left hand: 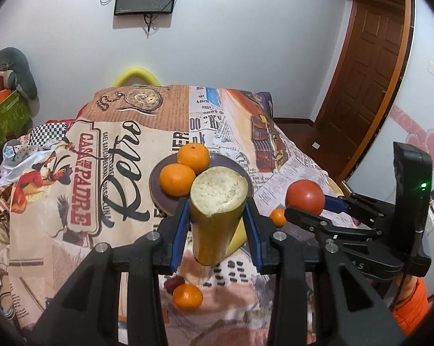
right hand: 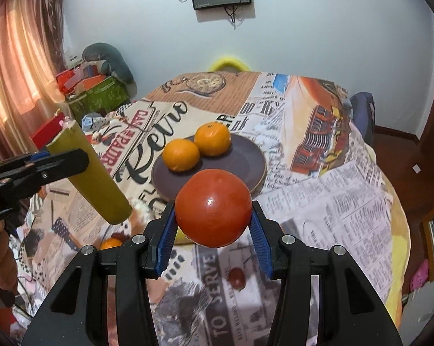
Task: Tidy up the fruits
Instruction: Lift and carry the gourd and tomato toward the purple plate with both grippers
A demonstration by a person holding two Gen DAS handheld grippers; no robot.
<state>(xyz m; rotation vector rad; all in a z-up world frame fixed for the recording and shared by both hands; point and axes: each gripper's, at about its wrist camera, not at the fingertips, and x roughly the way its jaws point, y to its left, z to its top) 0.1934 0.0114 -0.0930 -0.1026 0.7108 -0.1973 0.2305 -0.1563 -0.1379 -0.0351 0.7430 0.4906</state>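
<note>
The left gripper (left hand: 217,225) is clamping its blue pads on a yellow-green cut stalk (left hand: 215,210) (pale pith showing at the cut end), holding it above the printed tablecloth (left hand: 58,201). The right gripper (right hand: 214,225) is gripping a red tomato (right hand: 213,207) beside it. Two oranges (right hand: 196,144) are sitting on the dark plate (right hand: 245,161); another orange (left hand: 187,297) is lying on the cloth.

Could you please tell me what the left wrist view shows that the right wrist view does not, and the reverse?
Only the left wrist view shows the brown door and the stalk's pale cut end. Only the right wrist view shows the pink curtain. Both show the left gripper shut on the sugarcane piece, the right gripper shut on the tomato, and two oranges on the plate.
</note>
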